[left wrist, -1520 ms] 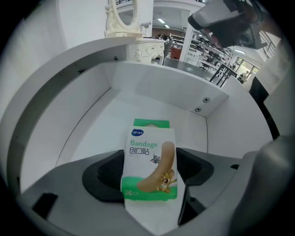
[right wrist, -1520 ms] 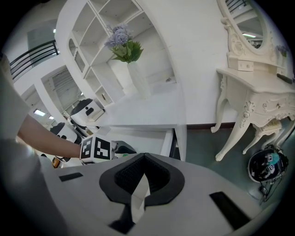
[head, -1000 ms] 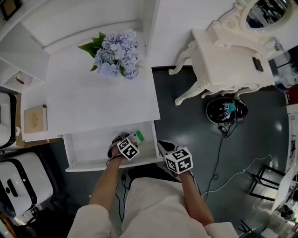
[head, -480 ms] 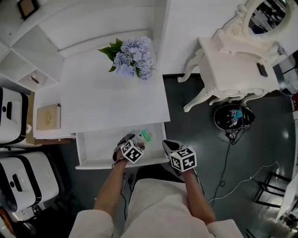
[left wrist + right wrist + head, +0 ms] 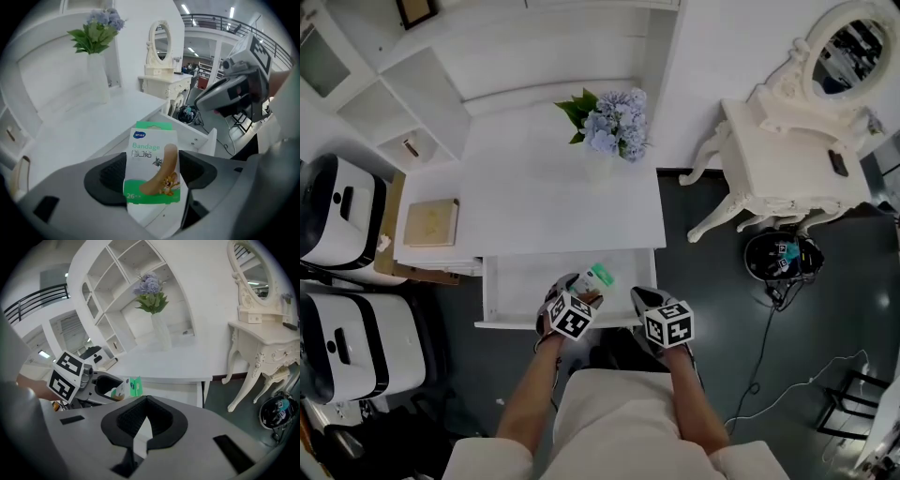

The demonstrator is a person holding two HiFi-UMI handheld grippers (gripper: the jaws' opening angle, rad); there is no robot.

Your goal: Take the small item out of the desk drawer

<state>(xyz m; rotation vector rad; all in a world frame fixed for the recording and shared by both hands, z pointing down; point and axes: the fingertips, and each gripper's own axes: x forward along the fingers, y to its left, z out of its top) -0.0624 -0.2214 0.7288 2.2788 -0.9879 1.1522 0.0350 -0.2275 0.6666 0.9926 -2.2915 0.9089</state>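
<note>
My left gripper [image 5: 584, 293] [image 5: 151, 174] is shut on a small green and white bandage pack [image 5: 152, 164] [image 5: 598, 277] [image 5: 129, 387], held upright above the open white desk drawer [image 5: 517, 281] [image 5: 206, 136]. My right gripper [image 5: 639, 298] [image 5: 146, 420] hangs at the drawer's right front corner, jaws shut with nothing between them. The bare white drawer bottom shows to the left of the pack in the head view.
The white desk top [image 5: 558, 197] carries a vase of lilac flowers [image 5: 612, 127] at its back right. A tan book [image 5: 430, 222] lies on a low shelf at left. An ornate white dressing table [image 5: 787, 159] stands at right, a helmet [image 5: 780, 256] and cables below it.
The head view has shifted, so the desk sits further right and lower in frame. The left gripper still holds the bandage pack over the drawer; the right gripper stays beside it.
</note>
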